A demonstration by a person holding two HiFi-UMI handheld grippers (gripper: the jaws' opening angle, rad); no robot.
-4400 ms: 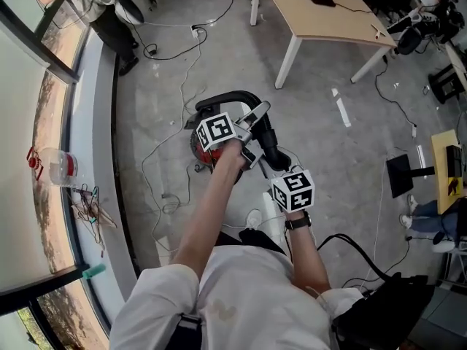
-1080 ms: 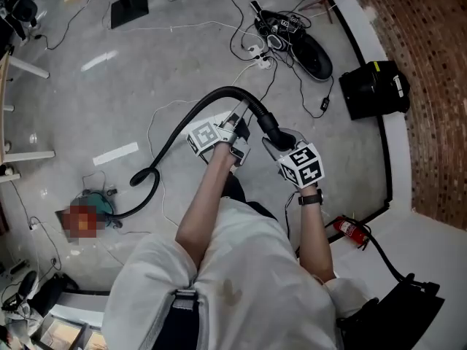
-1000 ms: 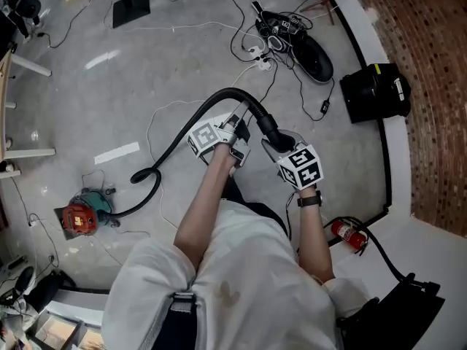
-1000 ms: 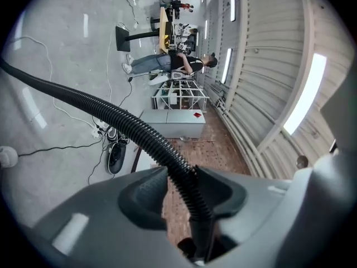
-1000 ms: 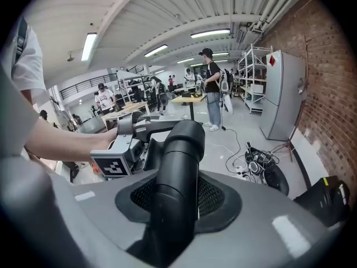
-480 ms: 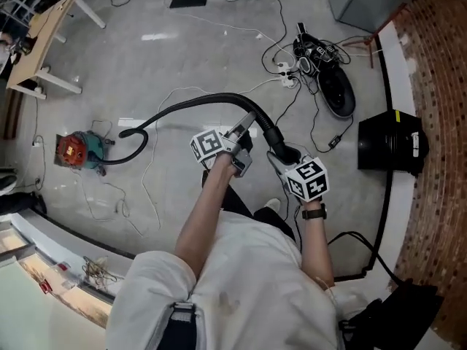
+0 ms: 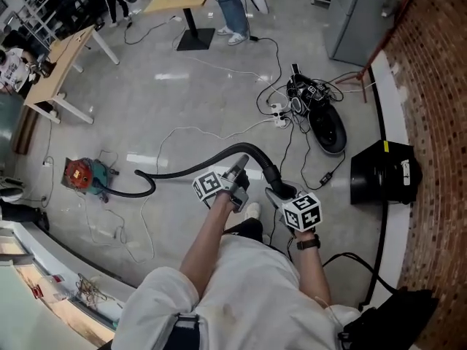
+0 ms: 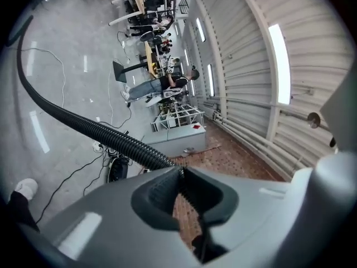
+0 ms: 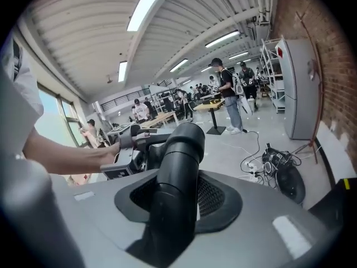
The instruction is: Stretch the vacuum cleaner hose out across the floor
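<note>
From where I'm standing, the person is on the grey floor with a claw in each hand, both just below the middle of the head view. The right claw is pinching the smooth black end of the hose. In the right gripper view that tube is filling the gap between the two pads. The left claw, just to its left, has just been closing, and its jaws are now pressing together with nothing between them. The ribbed hose is passing right at their tips, and I cannot tell whether it is touching them. From the right claw the hose is arching up, then trailing leftward across the floor in a long curve, hooking once before reaching the red vacuum cleaner at middle left.
</note>
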